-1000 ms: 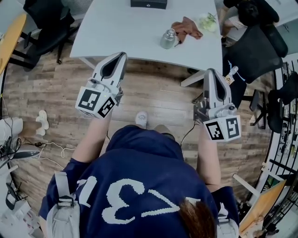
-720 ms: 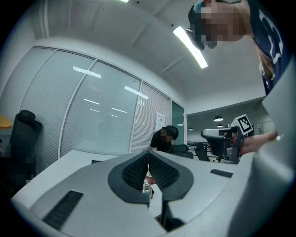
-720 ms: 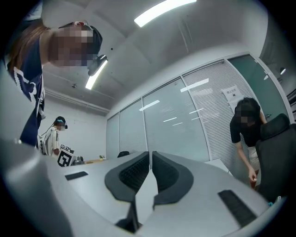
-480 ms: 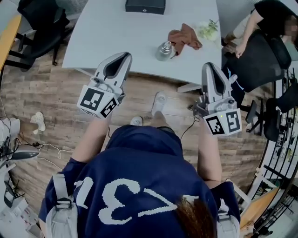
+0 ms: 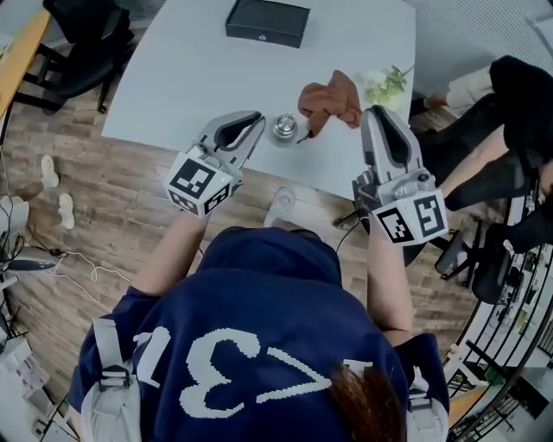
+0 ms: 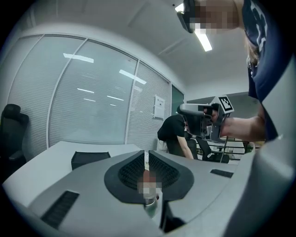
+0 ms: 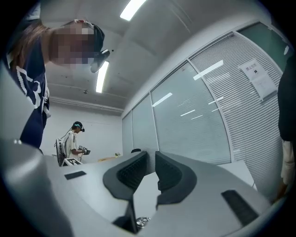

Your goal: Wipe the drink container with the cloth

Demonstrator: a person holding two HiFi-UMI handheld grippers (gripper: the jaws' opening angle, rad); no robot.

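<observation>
Large white numerals, seemingly 317, stand on the person's navy top (image 5: 259, 302); nothing else is legible.

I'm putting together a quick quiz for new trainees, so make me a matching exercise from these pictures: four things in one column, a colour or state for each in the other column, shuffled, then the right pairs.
Things
1. box
2. cloth
3. drink container
4. left gripper

Colour or state
A. silvery metal
B. jaws together
C. black
D. brown and crumpled

Pairs: 1-C, 2-D, 3-A, 4-B
</observation>
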